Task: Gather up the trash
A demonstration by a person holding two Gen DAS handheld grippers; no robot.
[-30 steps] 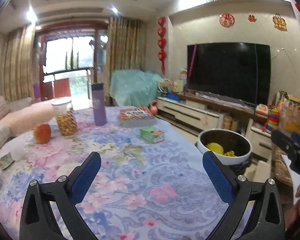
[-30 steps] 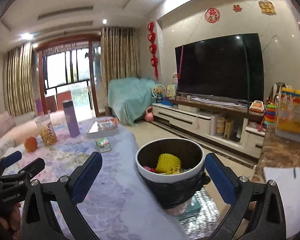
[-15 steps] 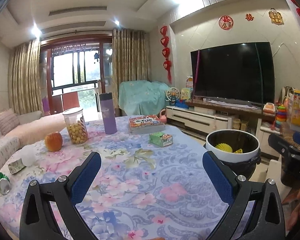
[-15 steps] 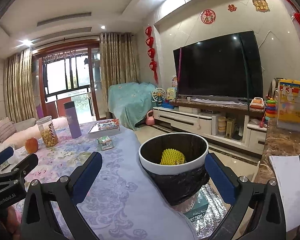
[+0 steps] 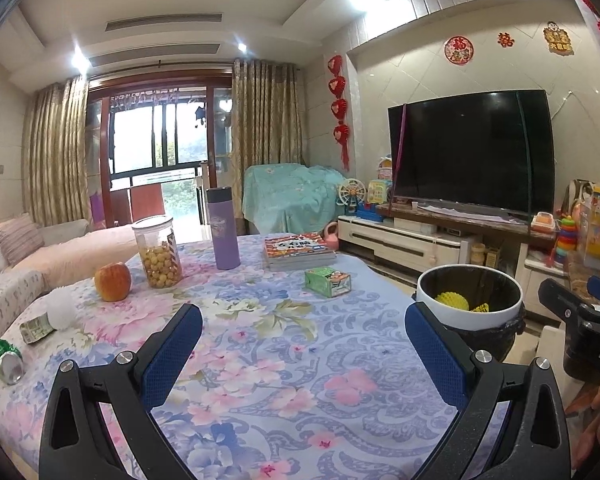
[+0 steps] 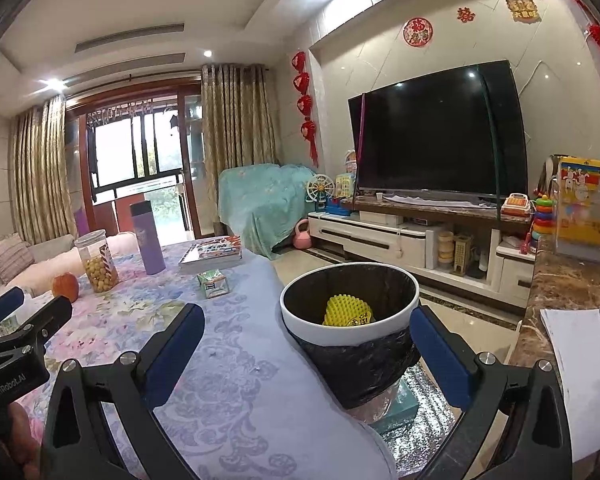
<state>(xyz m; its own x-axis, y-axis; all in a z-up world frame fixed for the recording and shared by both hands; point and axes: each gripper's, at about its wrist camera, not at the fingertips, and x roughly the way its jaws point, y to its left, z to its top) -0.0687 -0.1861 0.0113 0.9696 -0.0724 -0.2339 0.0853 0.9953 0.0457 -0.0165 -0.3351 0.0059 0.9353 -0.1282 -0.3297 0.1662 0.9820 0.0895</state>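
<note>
Both tongs (image 5: 302, 334) (image 6: 306, 346) gape empty above the floral table (image 5: 260, 344).

1. A dark television (image 5: 470, 150) stands on a low white media cabinet (image 5: 404, 242) against a pale tiled wall (image 6: 380, 60).
2. Red paper ornaments (image 5: 339, 110) hang in a column beside the screen; round red decals (image 6: 417, 31) sit above it.
3. Gold curtains (image 5: 266, 136) flank a wood-framed glass door (image 5: 158, 160), which is bright with daylight.
4. Recessed ceiling lights (image 5: 242, 47) glow overhead.
5. A teal sheet covers a chair (image 6: 260, 200); a pink sofa (image 5: 60, 248) lies left of the bench (image 5: 284, 344).
6. The floor (image 6: 460, 320) is glossy beige tile.
</note>
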